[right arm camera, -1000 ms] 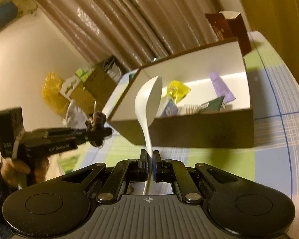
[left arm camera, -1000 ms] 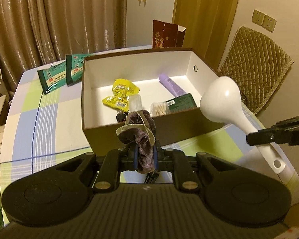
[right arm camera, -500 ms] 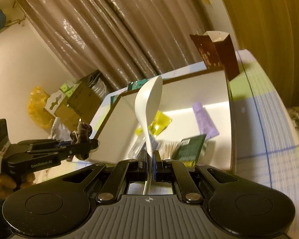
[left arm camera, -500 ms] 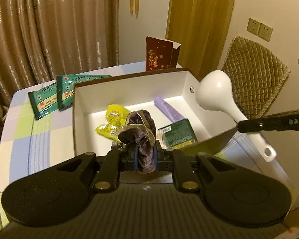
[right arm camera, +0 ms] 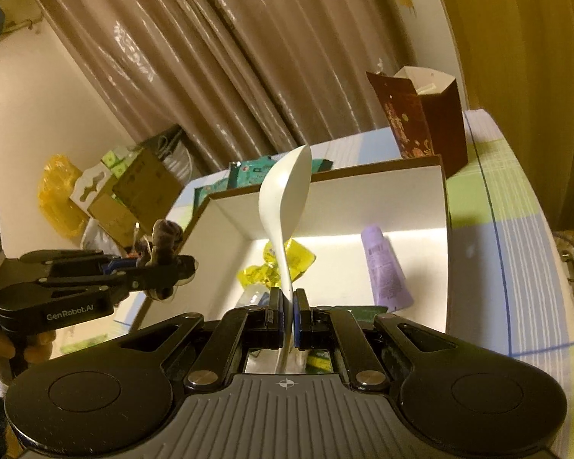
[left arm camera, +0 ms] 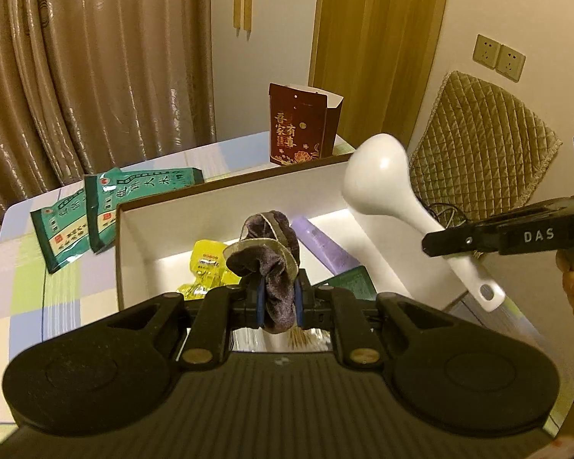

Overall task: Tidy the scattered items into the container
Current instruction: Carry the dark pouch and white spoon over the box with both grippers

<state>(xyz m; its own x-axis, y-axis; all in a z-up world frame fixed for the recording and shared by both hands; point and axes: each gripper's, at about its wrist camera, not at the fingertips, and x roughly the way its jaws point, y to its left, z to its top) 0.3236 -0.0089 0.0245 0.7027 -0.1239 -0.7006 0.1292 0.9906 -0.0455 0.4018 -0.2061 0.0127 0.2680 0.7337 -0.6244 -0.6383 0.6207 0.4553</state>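
My left gripper is shut on a dark purple velvet scrunchie and holds it above the near part of the open brown box. My right gripper is shut on the handle of a white ladle, held bowl-up over the box. The ladle and the right gripper also show in the left wrist view at right. Inside the box lie a yellow packet, a purple tube and a green packet.
Two green sachets lie on the checked tablecloth left of the box. A dark red carton stands behind it. A quilted chair back is at the right. Cardboard boxes and bags stand beyond the table.
Both grippers have risen and moved forward over the box with their loads. The box now lies lower and closer under them.
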